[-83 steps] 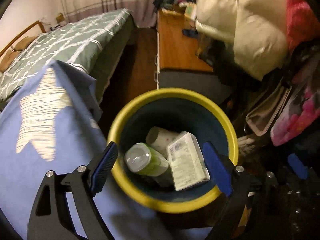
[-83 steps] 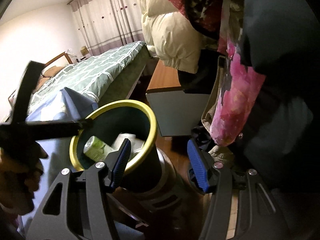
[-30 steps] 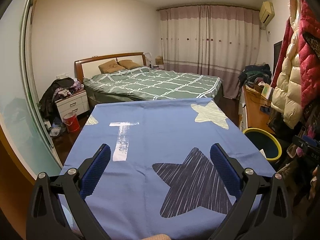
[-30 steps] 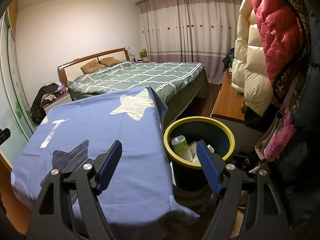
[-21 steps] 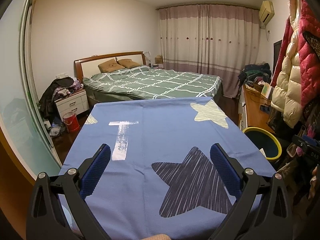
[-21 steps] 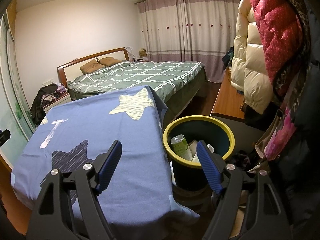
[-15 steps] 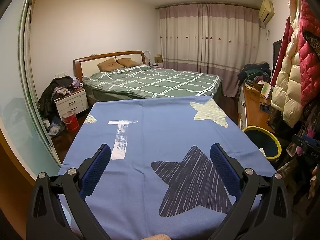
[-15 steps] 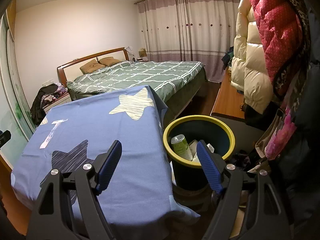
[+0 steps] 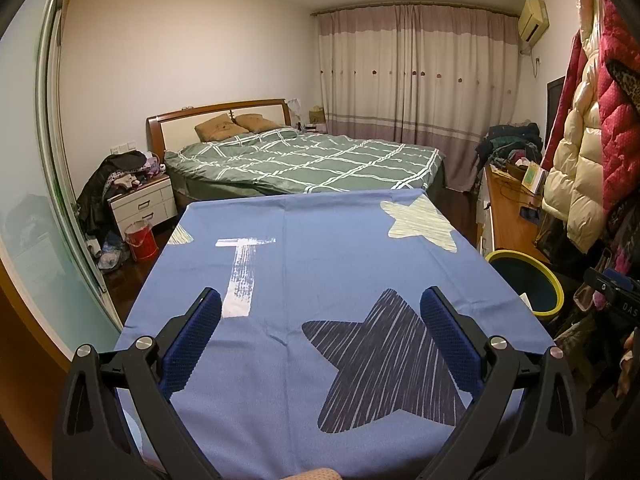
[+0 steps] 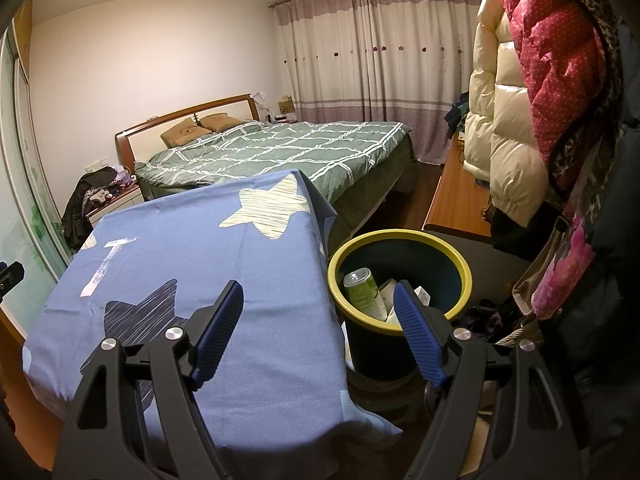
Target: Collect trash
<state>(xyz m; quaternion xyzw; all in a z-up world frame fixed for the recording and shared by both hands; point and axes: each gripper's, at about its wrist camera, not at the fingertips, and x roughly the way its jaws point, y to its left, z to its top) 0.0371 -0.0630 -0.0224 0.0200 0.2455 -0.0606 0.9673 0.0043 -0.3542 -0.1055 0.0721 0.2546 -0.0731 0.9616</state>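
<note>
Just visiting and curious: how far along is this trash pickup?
It looks nearly or fully done. A green can and some paper packaging already sit in the yellow-rimmed bin. Nothing is in hand: left gripper and right gripper have open, empty jaws. No trash shows on the blue star cloth.

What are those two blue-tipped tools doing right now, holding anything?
Left tool: open, holding nothing, above the blue star cloth.
Right tool: open, holding nothing, beside the yellow-rimmed bin.
</note>
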